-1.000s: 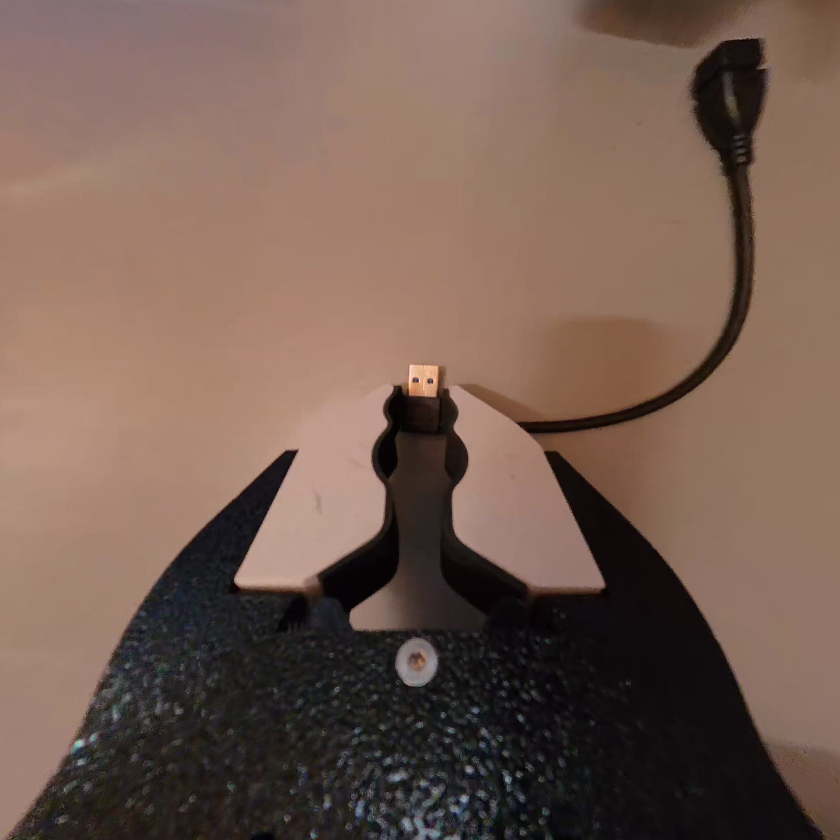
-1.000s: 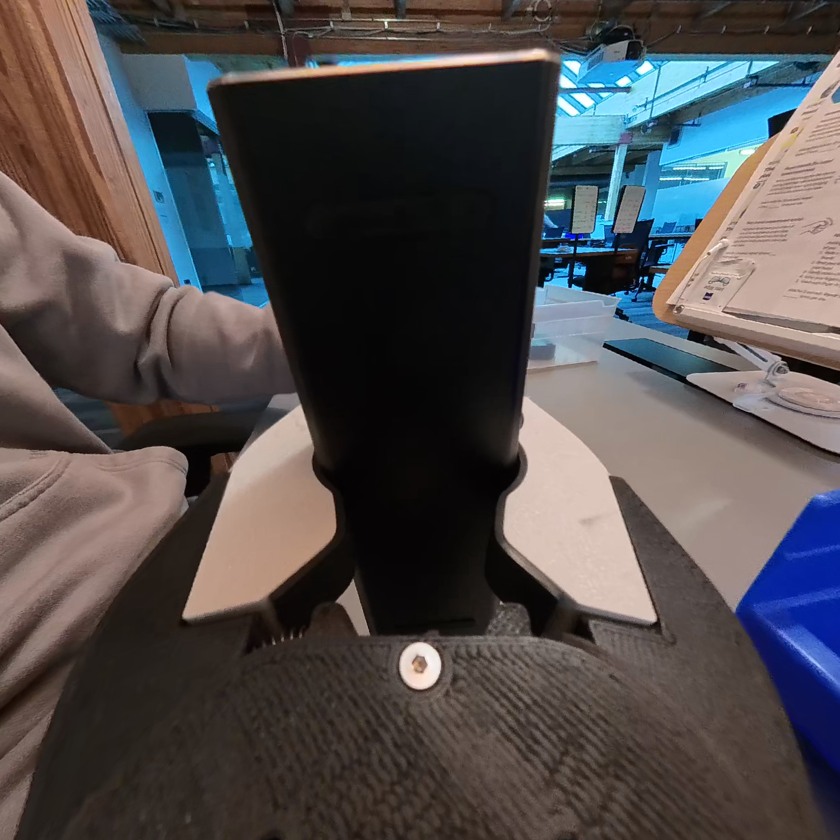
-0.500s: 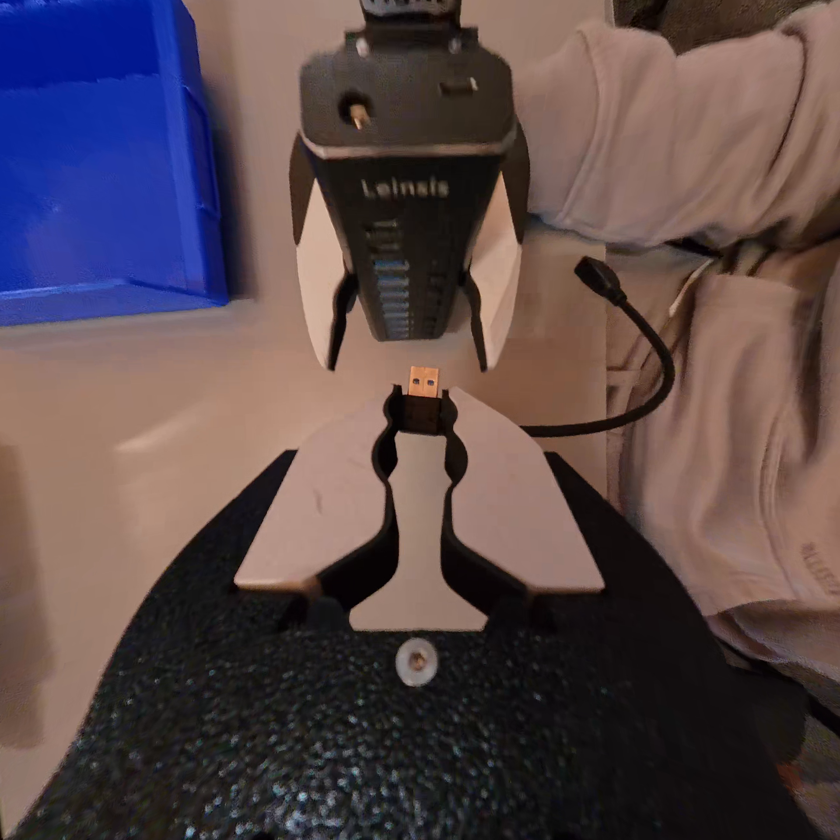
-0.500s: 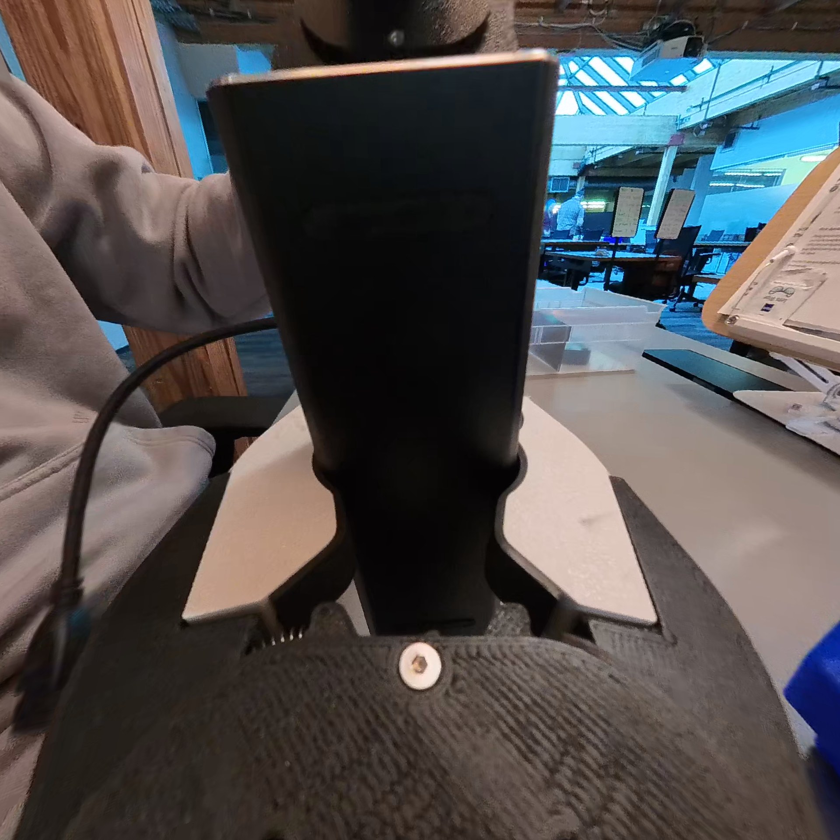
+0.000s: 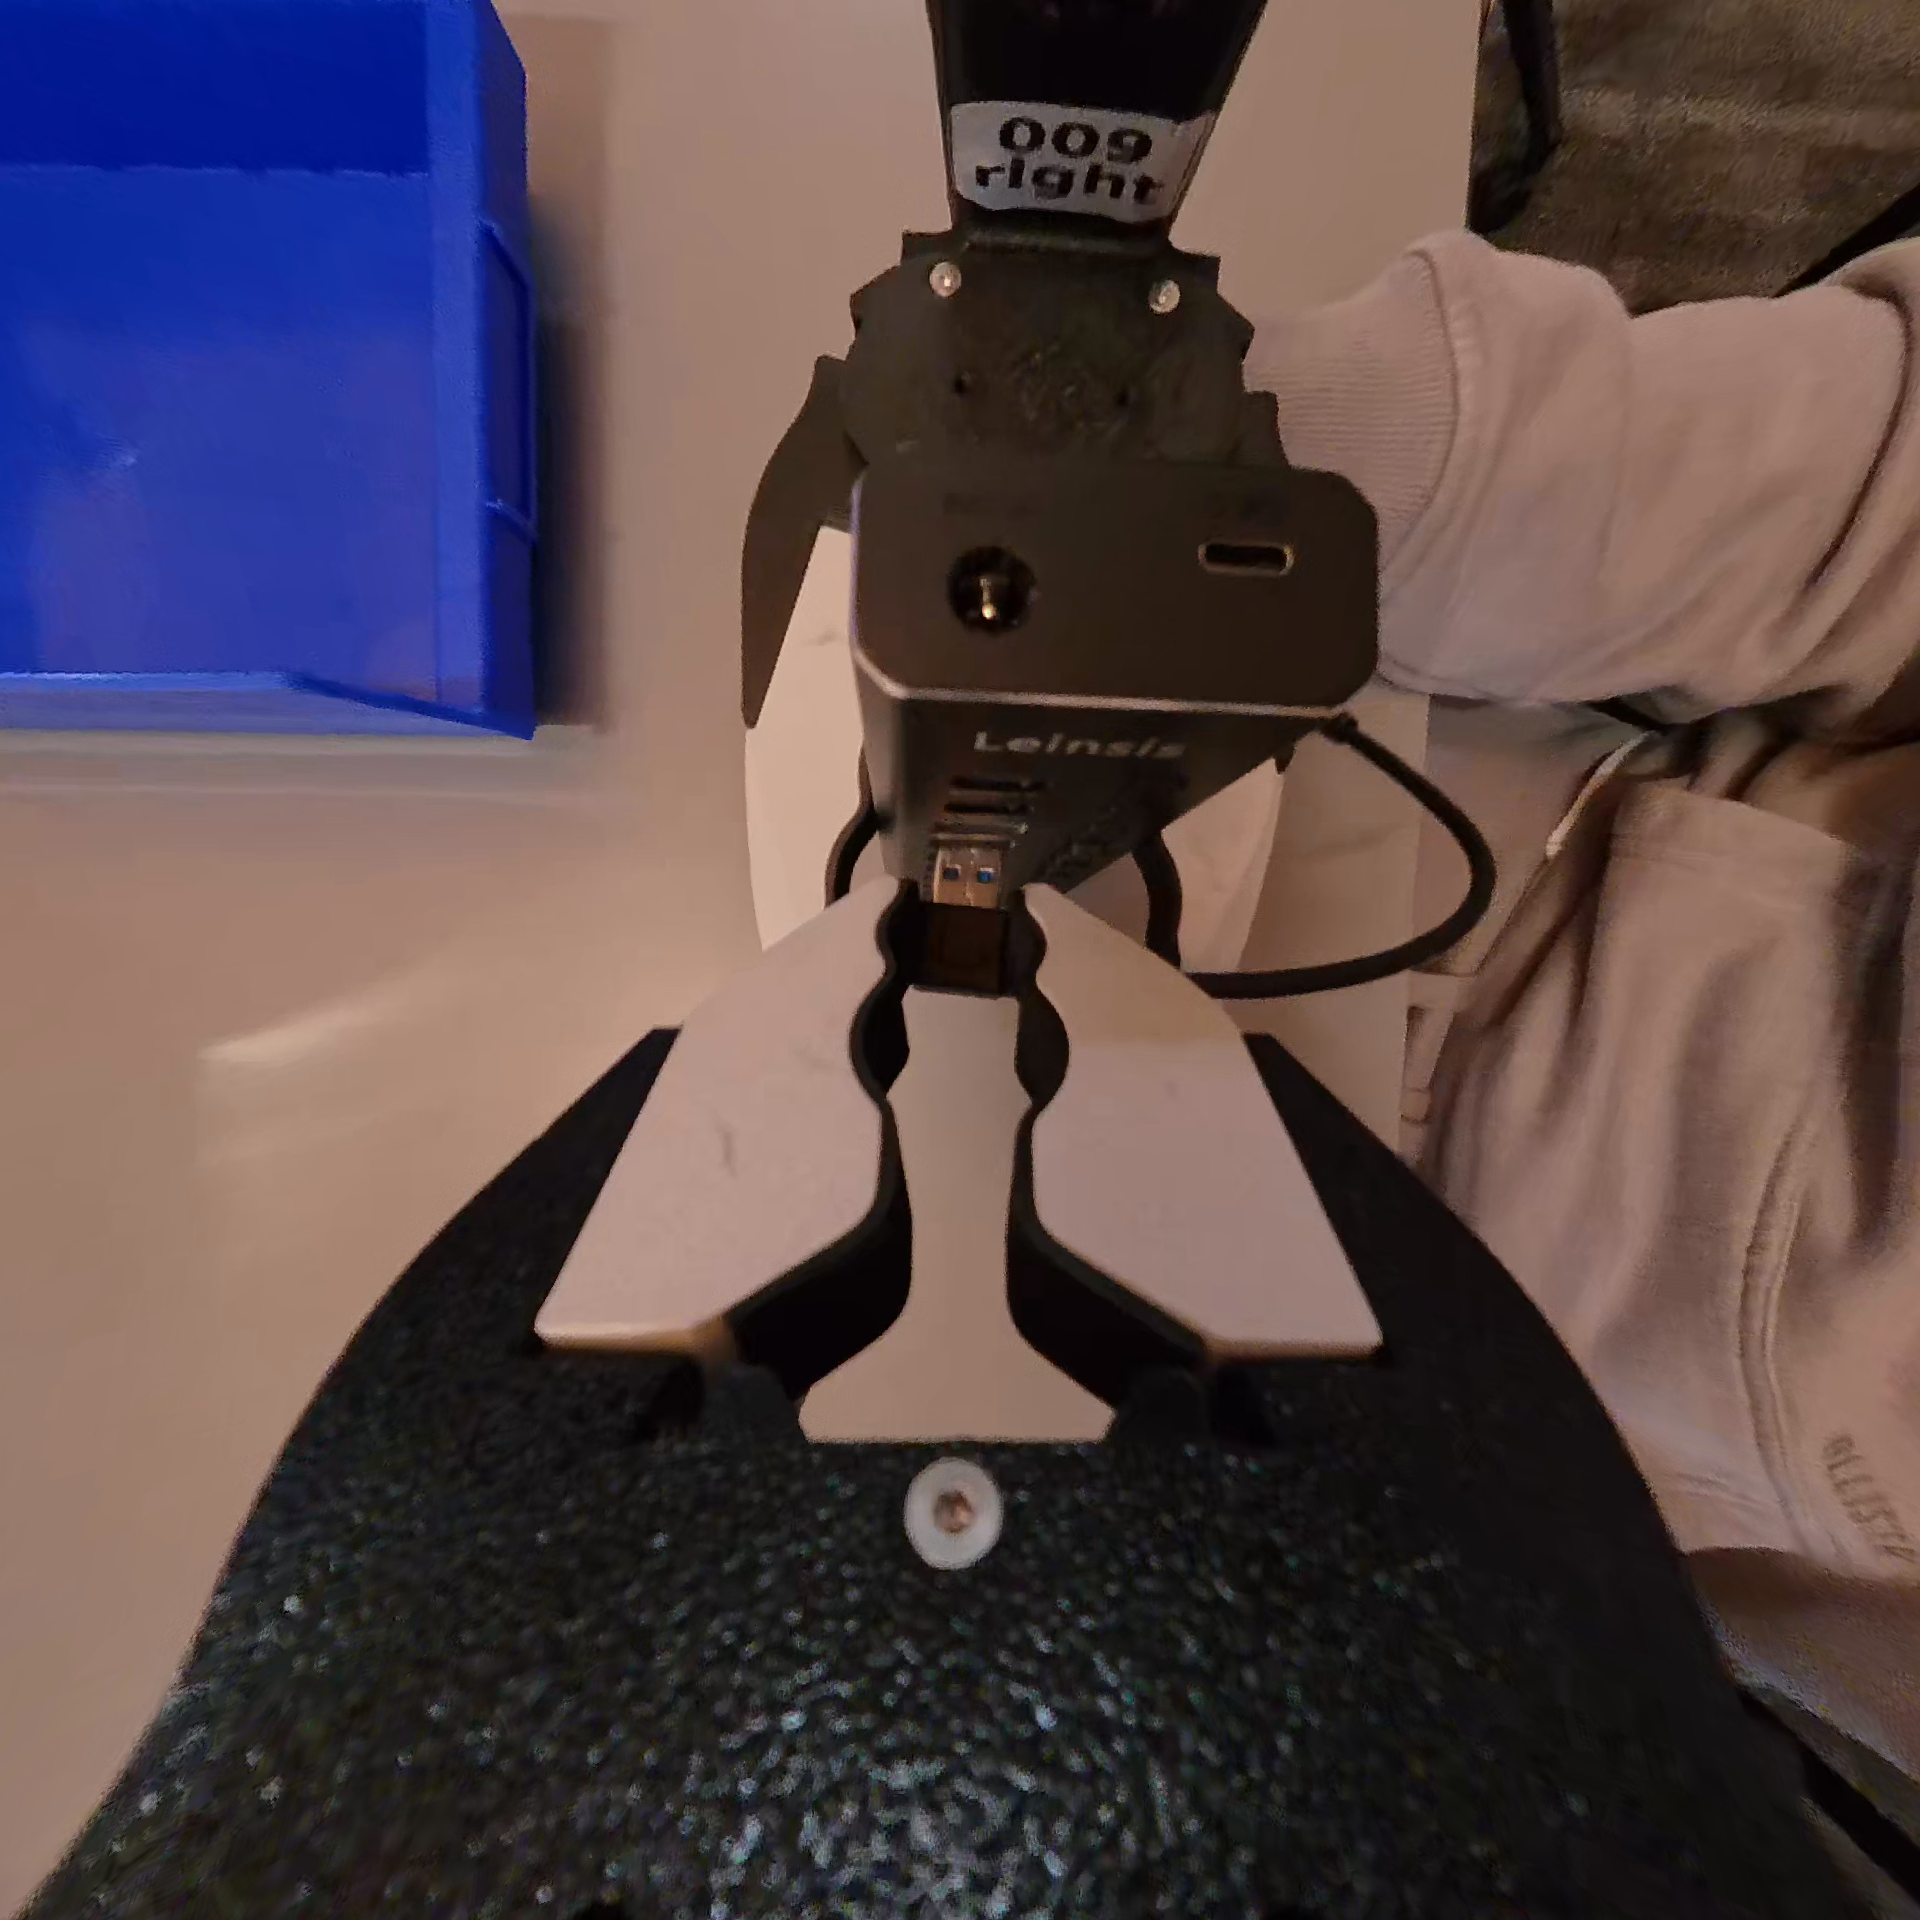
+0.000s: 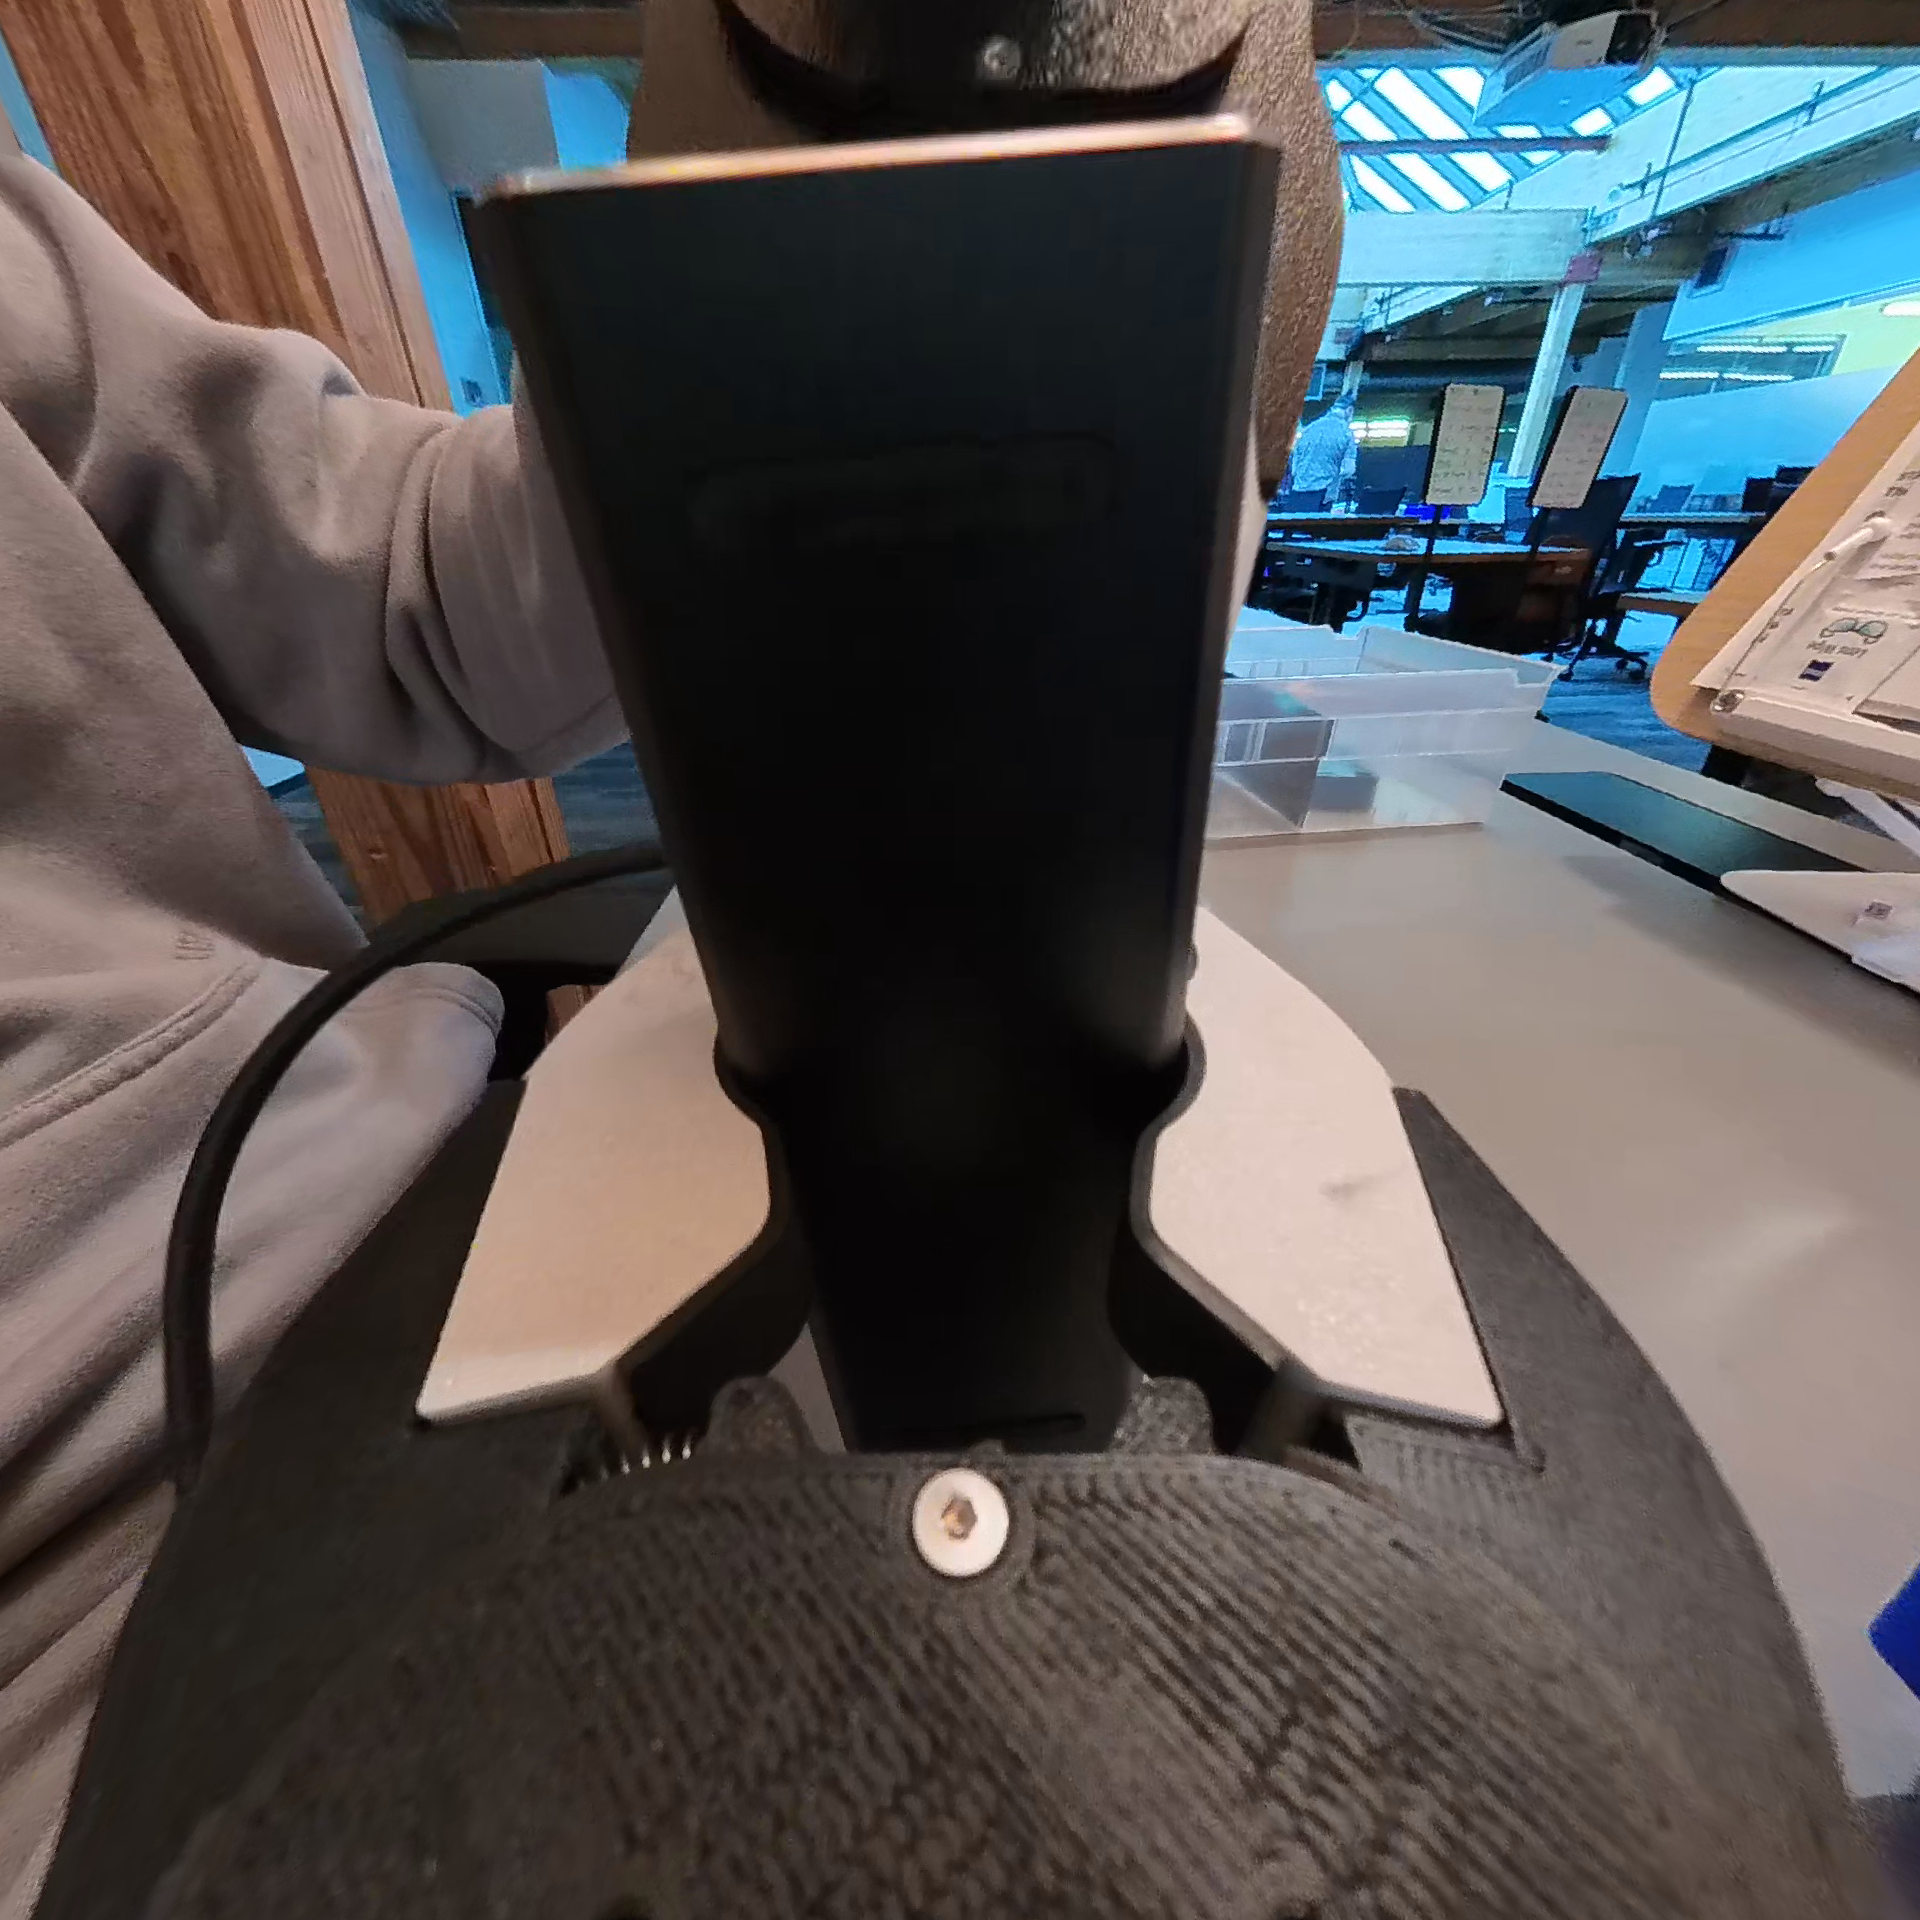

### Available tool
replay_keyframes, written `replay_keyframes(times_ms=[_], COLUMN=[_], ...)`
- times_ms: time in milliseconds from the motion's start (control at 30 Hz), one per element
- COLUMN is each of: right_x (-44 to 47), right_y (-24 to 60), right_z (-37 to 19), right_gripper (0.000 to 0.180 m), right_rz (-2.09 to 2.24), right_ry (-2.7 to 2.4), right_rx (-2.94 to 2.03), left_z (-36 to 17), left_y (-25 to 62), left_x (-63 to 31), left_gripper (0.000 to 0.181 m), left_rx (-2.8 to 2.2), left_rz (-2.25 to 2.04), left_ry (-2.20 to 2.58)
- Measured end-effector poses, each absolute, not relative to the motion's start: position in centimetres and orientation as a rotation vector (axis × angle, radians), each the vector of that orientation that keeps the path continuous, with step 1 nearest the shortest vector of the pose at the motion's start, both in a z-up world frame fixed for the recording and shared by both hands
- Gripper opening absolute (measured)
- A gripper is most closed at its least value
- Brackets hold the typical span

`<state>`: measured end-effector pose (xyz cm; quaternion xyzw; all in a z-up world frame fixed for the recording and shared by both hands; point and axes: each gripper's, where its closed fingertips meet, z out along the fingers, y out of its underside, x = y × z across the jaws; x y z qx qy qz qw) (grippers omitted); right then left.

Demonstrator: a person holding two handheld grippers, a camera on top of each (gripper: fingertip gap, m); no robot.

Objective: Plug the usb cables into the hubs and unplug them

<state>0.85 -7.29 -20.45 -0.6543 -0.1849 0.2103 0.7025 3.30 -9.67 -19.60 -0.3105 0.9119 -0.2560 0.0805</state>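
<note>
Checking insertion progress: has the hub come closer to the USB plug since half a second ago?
Yes. In the left wrist view the hub has closed on the plug, whose tip now meets its ports.

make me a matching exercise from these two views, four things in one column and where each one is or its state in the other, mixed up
Things:
1. usb plug
2. hub
3. blue bin
4. clear tray

Places or states:
A. on the table, far behind the hub
B. clamped in the right claw
C. on the table, upper left
D. pinched in the left claw, tip at a hub port

Pairs: 1-D, 2-B, 3-C, 4-A
</note>
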Motion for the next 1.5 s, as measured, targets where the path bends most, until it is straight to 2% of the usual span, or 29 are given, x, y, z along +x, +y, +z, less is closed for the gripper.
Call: replay_keyframes(times_ms=[33,267,300,333,533,633,733,800,933,1067,1133,1200,1500], right_x=[0.9,1.1,1.0,1.0,1.7,1.7,2.0,2.4,2.7,1.9,1.5,1.4,1.6], right_y=[-7.2,-6.9,-6.9,-6.9,-6.7,-7.0,-7.2,-7.2,-6.9,-6.3,-6.1,-5.9,-5.6], right_z=[-20.5,-20.9,-20.7,-20.5,-21.3,-20.3,-19.9,-20.0,-20.3,-20.7,-20.9,-21.3,-21.9], right_gripper=[0.074,0.073,0.079,0.074,0.074,0.074,0.074,0.074,0.073,0.073,0.073,0.073,0.073], right_rz=[0.459,0.451,0.462,0.466,0.405,0.401,0.395,0.360,0.310,0.295,0.297,0.283,0.292], right_ry=[-0.409,-0.383,-0.380,-0.377,-0.371,-0.368,-0.354,-0.349,-0.350,-0.382,-0.391,-0.399,-0.381], right_rx=[-1.459,-1.484,-1.473,-1.465,-1.507,-1.458,-1.437,-1.446,-1.473,-1.500,-1.515,-1.540,-1.567], left_z=[-19.5,-20.0,-19.9,-19.7,-20.4,-19.5,-17.8,-17.4,-18.5,-19.7,-19.9,-19.8,-20.1], left_y=[-9.7,-9.5,-9.6,-9.7,-9.7,-10.1,-9.7,-8.2,-7.7,-9.2,-9.4,-9.6,-8.4], left_x=[3.4,3.5,3.7,3.7,4.1,4.1,4.3,4.5,3.1,2.2,2.4,2.5,2.8], left_gripper=[0.016,0.016,0.016,0.016,0.016,0.017,0.039,0.046,0.030,0.028,0.026,0.012,0.010], left_rx=[-0.937,-0.953,-0.954,-0.956,-0.955,-1.038,-1.186,-1.377,-1.786,-2.033,-2.085,-2.118,-2.219], left_rz=[-0.777,-0.745,-0.762,-0.781,-0.880,-1.064,-1.296,-1.367,-1.697,-2.032,-2.102,-2.185,-2.252], left_ry=[2.718,2.696,2.676,2.664,2.605,2.517,2.373,2.247,2.086,2.004,1.925,1.855,1.633])
